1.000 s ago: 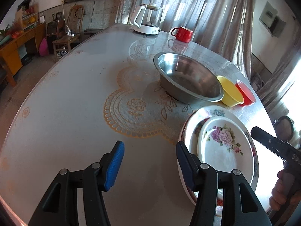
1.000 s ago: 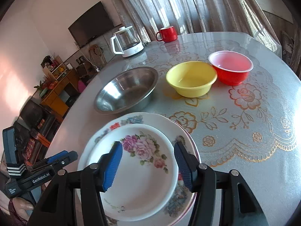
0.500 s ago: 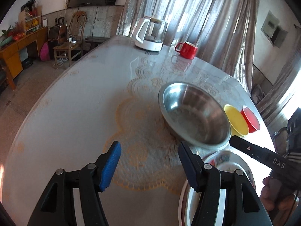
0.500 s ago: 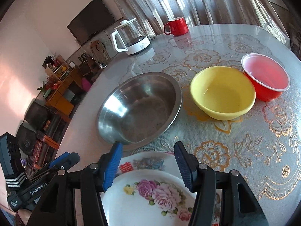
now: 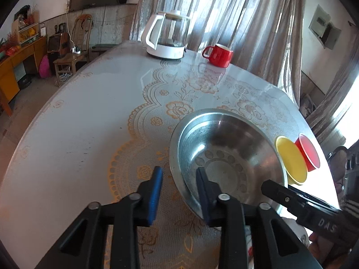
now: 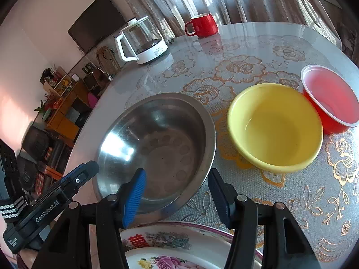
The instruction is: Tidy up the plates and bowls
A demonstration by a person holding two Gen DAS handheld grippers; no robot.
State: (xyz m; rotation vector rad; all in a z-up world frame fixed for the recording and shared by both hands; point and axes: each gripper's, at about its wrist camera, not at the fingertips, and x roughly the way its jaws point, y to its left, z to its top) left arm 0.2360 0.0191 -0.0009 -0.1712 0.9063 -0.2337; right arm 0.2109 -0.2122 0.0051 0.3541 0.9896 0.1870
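Note:
A steel bowl [image 5: 226,154] stands mid-table. My left gripper [image 5: 179,177] straddles its near-left rim, one finger outside and one inside against the wall. Its jaws are closing with the rim between them. My right gripper [image 6: 177,186] hangs open over the steel bowl's [image 6: 157,143] near rim, holding nothing. One of its fingers [image 5: 289,196] shows at the right of the left wrist view. To the right of the steel bowl sit a yellow bowl [image 6: 276,130] and a red bowl [image 6: 332,103], side by side. The stacked floral plates [image 6: 179,248] lie just below the right gripper.
A glass kettle on a white base [image 5: 166,38] and a red mug [image 5: 218,55] stand at the table's far edge. The table [image 5: 74,130] is bare to the left of the steel bowl. A wooden chair [image 5: 71,60] and cabinets stand beyond. A hand [image 5: 318,239] holds the right gripper.
Both grippers moved forward from the floral plates to the steel bowl. The left jaws narrowed from wide open to straddle the bowl's rim. The right jaws kept their width.

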